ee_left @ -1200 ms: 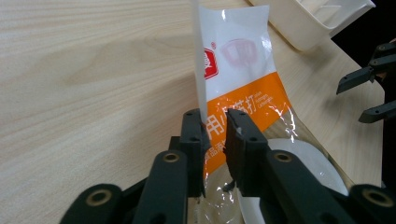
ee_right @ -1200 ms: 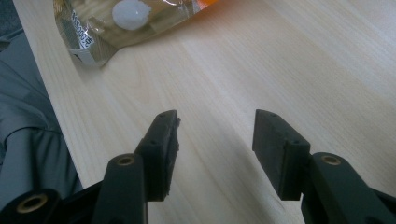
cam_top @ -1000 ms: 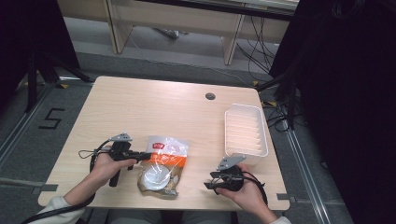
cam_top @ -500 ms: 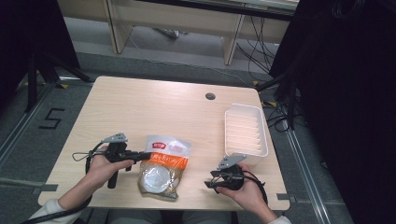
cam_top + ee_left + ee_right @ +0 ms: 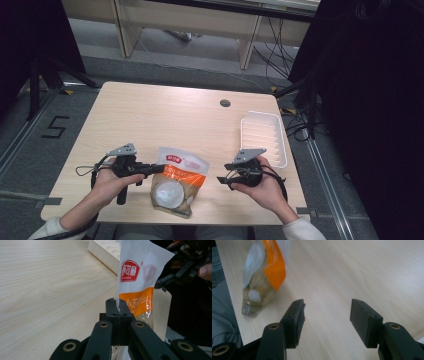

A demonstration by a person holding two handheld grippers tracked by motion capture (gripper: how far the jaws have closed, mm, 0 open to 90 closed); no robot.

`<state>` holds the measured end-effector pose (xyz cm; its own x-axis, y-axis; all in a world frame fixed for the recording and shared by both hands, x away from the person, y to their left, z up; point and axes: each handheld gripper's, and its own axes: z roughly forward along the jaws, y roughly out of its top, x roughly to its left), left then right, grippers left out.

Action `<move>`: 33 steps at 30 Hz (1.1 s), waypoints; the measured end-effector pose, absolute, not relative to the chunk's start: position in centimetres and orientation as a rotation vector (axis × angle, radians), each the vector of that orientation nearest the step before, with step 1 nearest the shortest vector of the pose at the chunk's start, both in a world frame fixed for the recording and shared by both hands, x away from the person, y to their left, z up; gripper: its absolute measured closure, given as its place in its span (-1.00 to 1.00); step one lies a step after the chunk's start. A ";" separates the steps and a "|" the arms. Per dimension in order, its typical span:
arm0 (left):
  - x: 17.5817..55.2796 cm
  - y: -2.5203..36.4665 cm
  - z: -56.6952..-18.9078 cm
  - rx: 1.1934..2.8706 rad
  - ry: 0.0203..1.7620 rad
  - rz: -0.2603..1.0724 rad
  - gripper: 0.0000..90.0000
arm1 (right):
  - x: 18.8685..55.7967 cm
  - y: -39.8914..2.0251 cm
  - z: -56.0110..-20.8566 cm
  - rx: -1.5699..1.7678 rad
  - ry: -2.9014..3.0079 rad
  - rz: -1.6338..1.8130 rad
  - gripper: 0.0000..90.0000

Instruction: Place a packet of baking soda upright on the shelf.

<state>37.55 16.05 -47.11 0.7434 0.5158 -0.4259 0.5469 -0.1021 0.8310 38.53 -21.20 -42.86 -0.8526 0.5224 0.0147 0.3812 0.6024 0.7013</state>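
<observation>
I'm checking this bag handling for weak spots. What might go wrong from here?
The left hand-held gripper is shut on just the thin side edge of the snack bag, so the film may slip out or tear if it is lifted. The right hand-held gripper has just been opening, with nothing between its jaws, so the bag has no second hold. The bag's lower end lies near the table edge and might slide off.

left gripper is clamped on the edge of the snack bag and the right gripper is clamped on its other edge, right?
Not quite. The left gripper is clamped on the snack bag, but the right gripper stands open with nothing between its jaws, apart from the bag, as the right gripper view shows.
</observation>
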 end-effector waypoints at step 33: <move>36.8 15.8 -46.4 1.737 0.823 -0.016 0.99 | 38.6 -16.0 -39.1 0.502 2.816 1.072 0.18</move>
<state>36.76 15.82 -46.39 0.7534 0.5123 -0.4121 0.5278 -0.0974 0.8438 38.60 -16.02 -39.10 -0.9422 0.3331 0.0353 0.2723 0.7002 0.6600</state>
